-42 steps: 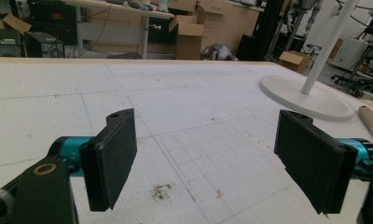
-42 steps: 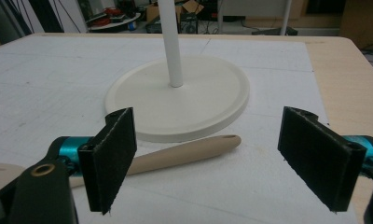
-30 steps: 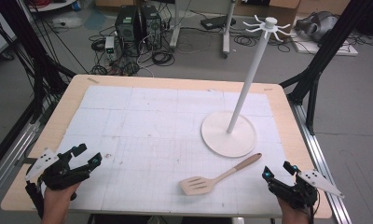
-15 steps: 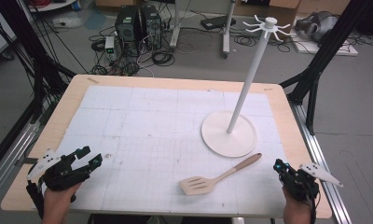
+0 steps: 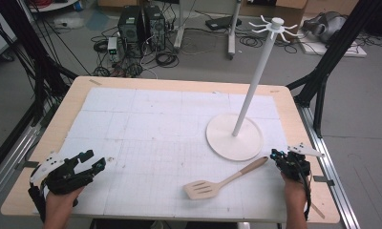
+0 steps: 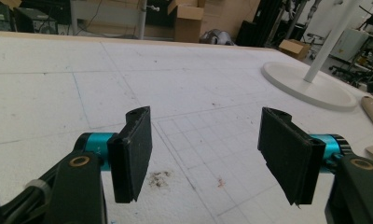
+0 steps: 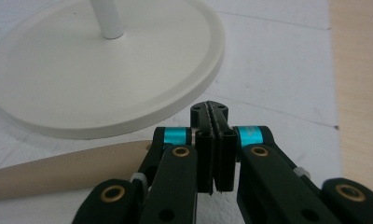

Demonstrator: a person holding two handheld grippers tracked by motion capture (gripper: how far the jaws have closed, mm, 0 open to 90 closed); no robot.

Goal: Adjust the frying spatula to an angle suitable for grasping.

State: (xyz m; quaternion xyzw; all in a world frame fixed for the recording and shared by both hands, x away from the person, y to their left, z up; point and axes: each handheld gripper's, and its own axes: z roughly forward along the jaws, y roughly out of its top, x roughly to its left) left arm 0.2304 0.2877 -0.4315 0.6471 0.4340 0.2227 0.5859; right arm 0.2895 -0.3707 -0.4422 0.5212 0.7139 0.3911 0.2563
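- Covering most of the tabletop, the white gridded mat (image 5: 146,129) carried the rest of the scene.
- On its far right stood the white hook stand (image 5: 252,90), its round base (image 5: 234,138) flat on the mat.
- Near and left of that base lay the wooden spatula (image 5: 222,181), blade near-left, handle end pointing far-right, untouched.
- Compared with a second earlier, the right gripper (image 5: 285,161) had shifted from the near right corner toward the handle end and clenched its jaws on nothing; it now sat just right of that end, so a grasp likely needed reopening.
- The left gripper (image 5: 89,162) waited at the near left, jaws apart and empty after narrowing slightly, well away from the spatula.
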